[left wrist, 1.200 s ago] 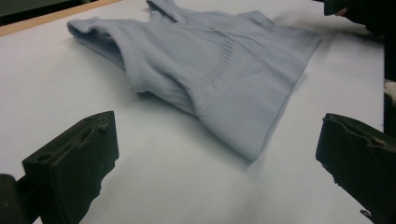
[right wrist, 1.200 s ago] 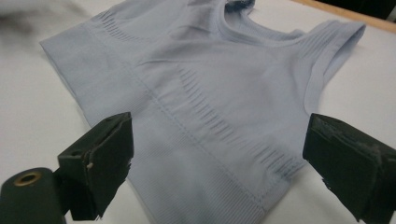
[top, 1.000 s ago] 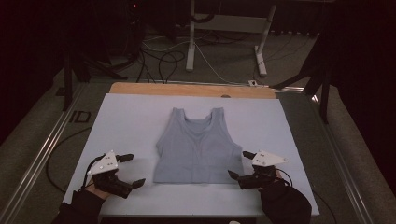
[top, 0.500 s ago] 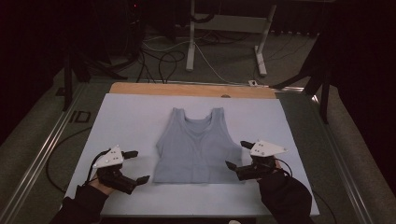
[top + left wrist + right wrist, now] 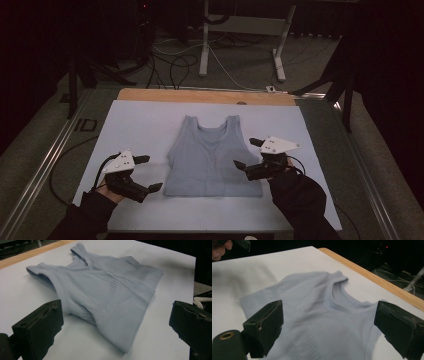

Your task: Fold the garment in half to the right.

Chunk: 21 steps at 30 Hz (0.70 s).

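A pale blue sleeveless top (image 5: 212,157) lies flat in the middle of the white table cover (image 5: 145,125), its ribbed knit bands and scooped neck clear in the left gripper view, while the room beyond the wooden table edge (image 5: 200,96) is too dark to make out. The left gripper (image 5: 147,173) sits just left of the hem with jaws spread wide and empty. The right gripper (image 5: 246,153) hovers at the top's right edge, jaws also wide apart, its lower part cut off by the dark sleeve (image 5: 300,200).

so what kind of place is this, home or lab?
Most likely a lab or data-collection rig, not a home. A pale blue tank top lies flat on a white-covered table with a wood edge, loose cables run over the dark floor behind it, and a metal stand is parked there.
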Motion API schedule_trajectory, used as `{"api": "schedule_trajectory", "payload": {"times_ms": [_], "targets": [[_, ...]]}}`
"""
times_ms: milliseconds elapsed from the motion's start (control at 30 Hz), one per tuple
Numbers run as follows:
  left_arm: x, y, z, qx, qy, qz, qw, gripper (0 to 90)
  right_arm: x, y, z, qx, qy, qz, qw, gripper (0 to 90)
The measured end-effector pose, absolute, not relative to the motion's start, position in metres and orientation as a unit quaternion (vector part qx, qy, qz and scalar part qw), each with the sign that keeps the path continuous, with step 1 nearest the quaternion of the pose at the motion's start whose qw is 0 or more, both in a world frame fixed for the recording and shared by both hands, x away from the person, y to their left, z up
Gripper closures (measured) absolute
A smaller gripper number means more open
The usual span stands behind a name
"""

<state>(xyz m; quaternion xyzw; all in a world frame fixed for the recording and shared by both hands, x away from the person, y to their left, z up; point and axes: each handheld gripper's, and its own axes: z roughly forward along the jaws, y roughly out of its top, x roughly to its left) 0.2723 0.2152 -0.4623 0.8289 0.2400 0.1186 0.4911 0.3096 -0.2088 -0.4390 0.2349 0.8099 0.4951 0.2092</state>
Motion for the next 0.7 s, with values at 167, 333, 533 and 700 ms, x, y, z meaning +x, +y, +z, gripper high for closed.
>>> {"api": "schedule_trajectory", "payload": {"times_ms": [167,333,533,700], "targets": [[0.274,0.211,-0.457,0.832,0.241,0.118,0.485,0.3,0.321,-0.192,-0.433,0.222,0.811,0.500,0.208,8.8],[0.276,0.206,-0.454,0.834,0.239,0.116,0.484,0.4,0.332,-0.177,-0.429,0.209,0.816,0.498,0.206,8.8],[0.278,0.199,-0.455,0.839,0.233,0.120,0.478,0.3,0.347,-0.157,-0.423,0.195,0.818,0.504,0.198,8.8],[0.279,0.194,-0.459,0.841,0.242,0.106,0.472,0.3,0.362,-0.141,-0.422,0.193,0.820,0.506,0.185,8.8]]}}
